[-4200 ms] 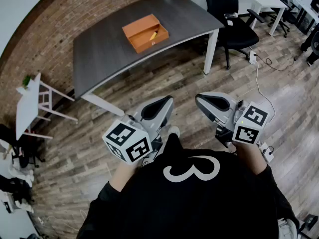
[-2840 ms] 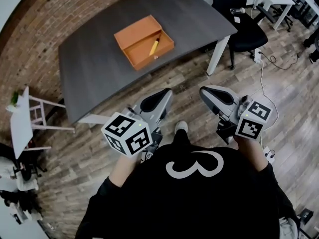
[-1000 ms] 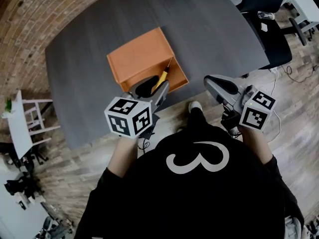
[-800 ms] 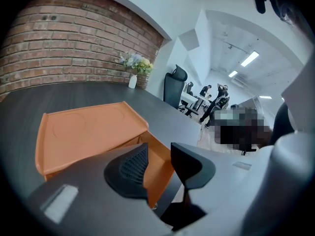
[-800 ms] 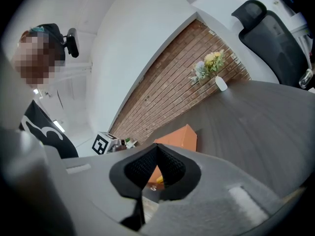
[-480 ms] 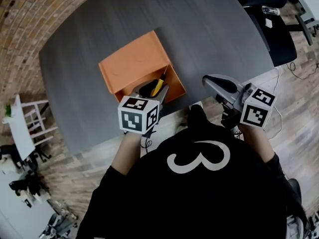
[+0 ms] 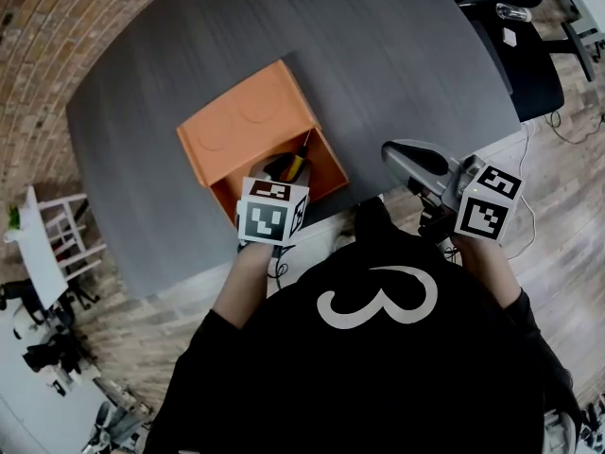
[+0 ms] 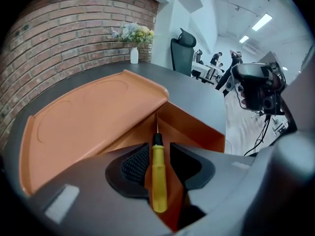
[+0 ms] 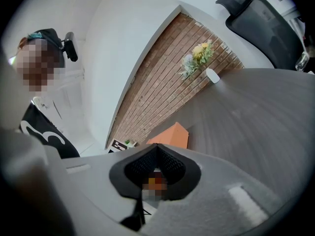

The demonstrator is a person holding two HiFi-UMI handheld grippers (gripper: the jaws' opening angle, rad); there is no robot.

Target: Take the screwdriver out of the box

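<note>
The fingers of your left gripper (image 8: 158,154) are closing astride the screwdriver (image 8: 158,181) handle, not yet clamped; an off-centre squeeze may roll it against the box (image 8: 197,124) wall, out of grasp.

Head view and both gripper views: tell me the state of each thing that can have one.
Box: open, lid laid back.
Screwdriver: lying in the box, not yet gripped.
Left tool: jaws closing, screwdriver between them.
Right tool: shut, empty.
</note>
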